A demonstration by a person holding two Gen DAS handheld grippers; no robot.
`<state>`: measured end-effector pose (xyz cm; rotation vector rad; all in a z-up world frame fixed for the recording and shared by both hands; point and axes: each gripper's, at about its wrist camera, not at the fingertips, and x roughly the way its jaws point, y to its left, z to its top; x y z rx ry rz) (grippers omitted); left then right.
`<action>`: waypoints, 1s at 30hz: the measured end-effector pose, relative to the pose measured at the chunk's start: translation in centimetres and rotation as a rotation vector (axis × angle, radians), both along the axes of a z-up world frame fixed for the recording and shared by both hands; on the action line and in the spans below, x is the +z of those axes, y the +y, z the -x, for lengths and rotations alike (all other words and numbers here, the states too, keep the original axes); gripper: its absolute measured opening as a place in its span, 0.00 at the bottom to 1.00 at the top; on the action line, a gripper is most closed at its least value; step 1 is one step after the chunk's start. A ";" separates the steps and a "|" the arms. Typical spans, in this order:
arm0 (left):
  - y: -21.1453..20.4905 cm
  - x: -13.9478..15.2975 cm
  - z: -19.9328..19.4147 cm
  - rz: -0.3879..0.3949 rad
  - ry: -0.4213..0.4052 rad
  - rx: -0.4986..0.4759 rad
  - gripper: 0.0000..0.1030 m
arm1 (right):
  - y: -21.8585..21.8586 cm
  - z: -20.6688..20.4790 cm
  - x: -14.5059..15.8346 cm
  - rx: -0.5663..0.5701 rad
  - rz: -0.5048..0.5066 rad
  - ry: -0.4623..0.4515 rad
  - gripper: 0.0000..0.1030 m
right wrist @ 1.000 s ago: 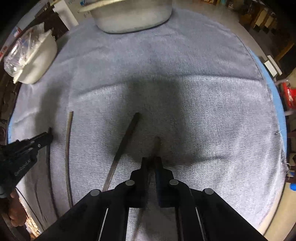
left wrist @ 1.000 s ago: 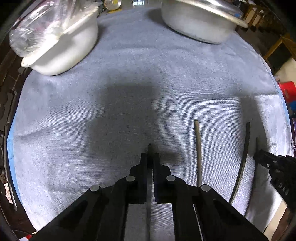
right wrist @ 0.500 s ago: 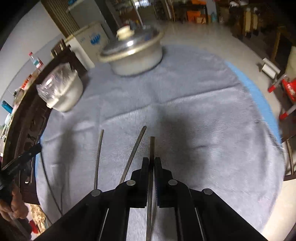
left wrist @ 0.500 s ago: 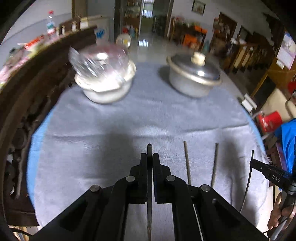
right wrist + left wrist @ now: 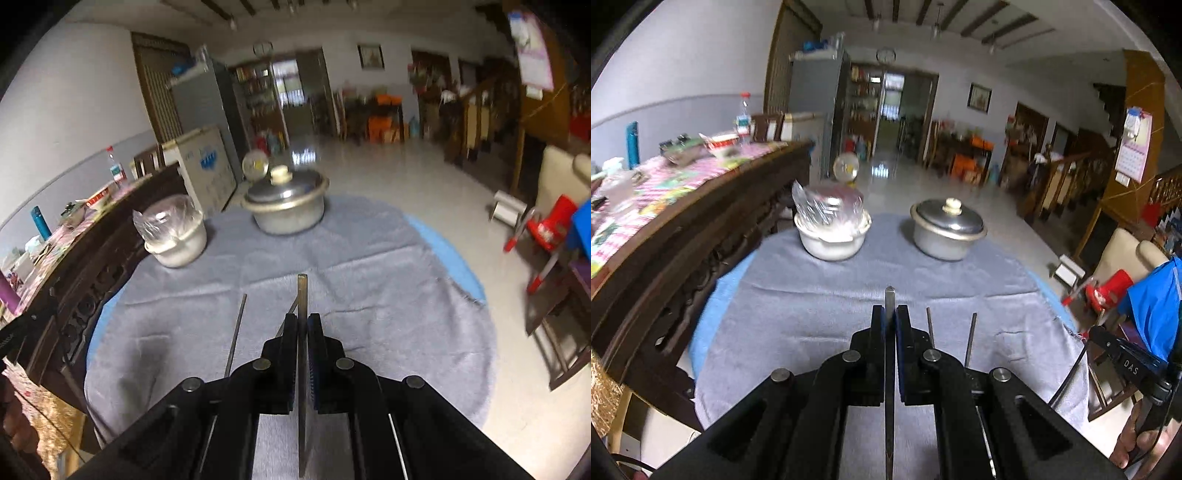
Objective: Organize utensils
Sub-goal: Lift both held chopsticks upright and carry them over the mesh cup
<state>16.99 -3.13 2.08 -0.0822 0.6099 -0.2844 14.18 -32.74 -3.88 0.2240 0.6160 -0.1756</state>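
Holding one chopstick apiece, the left gripper [image 5: 890,325] clamps its chopstick [image 5: 889,299] and the right gripper [image 5: 303,332] clamps another [image 5: 302,295], both raised above the desk [image 5: 812,310]. Two chopsticks [image 5: 970,338] lie on the grey cloth. Best keep each stick level and lower it parallel beside those.

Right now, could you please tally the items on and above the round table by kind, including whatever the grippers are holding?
Chopsticks held in grippers: 2 (left, right)
Chopsticks lying on the cloth: 2 ()
Lidded metal pot: 1
White pot covered in plastic: 1
Total: 6
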 end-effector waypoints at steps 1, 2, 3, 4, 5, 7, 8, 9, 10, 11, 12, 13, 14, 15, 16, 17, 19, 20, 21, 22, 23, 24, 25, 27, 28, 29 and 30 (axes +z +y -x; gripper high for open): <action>0.2 0.1 0.8 0.004 -0.015 0.006 0.05 | 0.4 0.9 0.2 -0.002 0.006 -0.014 0.06; 0.5 0.3 1.7 0.012 -0.033 0.014 0.05 | 0.7 1.8 0.4 -0.006 0.006 -0.029 0.06; 0.8 0.5 2.4 0.023 -0.044 0.016 0.05 | 0.8 2.3 0.5 -0.011 0.003 -0.041 0.06; 1.0 0.6 3.0 0.040 -0.051 0.014 0.05 | 1.0 3.1 0.6 -0.018 -0.005 -0.056 0.06; 1.3 0.8 3.6 0.062 -0.056 0.009 0.05 | 1.0 3.8 0.8 -0.019 -0.018 -0.065 0.06; 1.7 1.1 4.5 0.091 -0.068 0.009 0.05 | 0.9 4.9 1.3 -0.018 -0.045 -0.082 0.06; 1.9 1.4 4.9 0.106 -0.076 0.012 0.05 | 0.9 5.4 1.7 -0.018 -0.048 -0.097 0.06; 2.0 1.7 5.3 0.121 -0.083 0.012 0.05 | 1.1 6.0 2.3 -0.017 -0.043 -0.112 0.06; 2.2 2.2 5.7 0.145 -0.096 0.012 0.05 | 1.3 6.5 2.7 -0.016 -0.036 -0.124 0.06; 2.3 2.5 6.1 0.156 -0.108 0.013 0.05 | 1.5 7.2 3.5 -0.015 -0.024 -0.147 0.06; 2.4 2.9 6.5 0.168 -0.128 0.016 0.05 | 1.7 7.7 4.0 -0.012 -0.016 -0.163 0.06; 2.4 3.2 6.9 0.174 -0.140 0.019 0.05 | 1.8 8.2 4.4 -0.011 -0.011 -0.176 0.06; 2.4 3.6 7.2 0.183 -0.153 0.020 0.05 | 2.1 8.9 5.1 -0.011 0.000 -0.197 0.06; 2.3 3.8 7.5 0.190 -0.162 0.019 0.05 | 2.3 9.4 5.5 -0.010 0.007 -0.210 0.06; 2.3 4.1 7.8 0.196 -0.175 0.018 0.05 | 2.5 9.8 5.8 -0.010 0.015 -0.224 0.06; 2.2 4.2 8.1 0.196 -0.183 0.018 0.05 | 2.6 10.3 6.1 -0.011 0.022 -0.236 0.06; 2.1 4.2 8.3 0.183 -0.197 0.021 0.05 | 2.8 10.8 6.3 -0.010 0.030 -0.245 0.06; 2.0 4.1 8.3 0.179 -0.198 0.024 0.05 | 2.8 10.8 6.2 -0.008 0.030 -0.242 0.06; 1.9 3.9 8.1 0.174 -0.193 0.028 0.05 | 2.9 10.7 6.0 -0.009 0.028 -0.238 0.06; 1.9 3.6 8.0 0.166 -0.187 0.030 0.05 | 2.8 10.5 5.6 -0.011 0.021 -0.227 0.06; 1.7 3.4 8.0 0.157 -0.182 0.034 0.05 | 2.7 10.4 5.3 -0.009 0.015 -0.216 0.06; 1.6 3.1 7.8 0.140 -0.175 0.044 0.05 | 2.6 10.3 5.0 -0.009 0.008 -0.208 0.06; 1.5 2.8 7.8 0.125 -0.171 0.051 0.05 | 2.5 10.3 4.7 -0.012 0.004 -0.204 0.06; 1.1 2.2 7.4 0.092 -0.151 0.062 0.05 | 2.3 10.1 4.4 -0.009 -0.004 -0.195 0.06; 1.0 1.9 7.2 0.077 -0.139 0.066 0.05 | 2.3 10.1 4.2 -0.009 -0.006 -0.194 0.06; 0.9 1.7 7.0 0.067 -0.132 0.070 0.05 | 2.3 10.1 4.2 -0.010 -0.009 -0.194 0.06; 0.8 1.5 6.9 0.053 -0.128 0.079 0.05 | 2.3 10.1 4.2 -0.009 -0.010 -0.194 0.06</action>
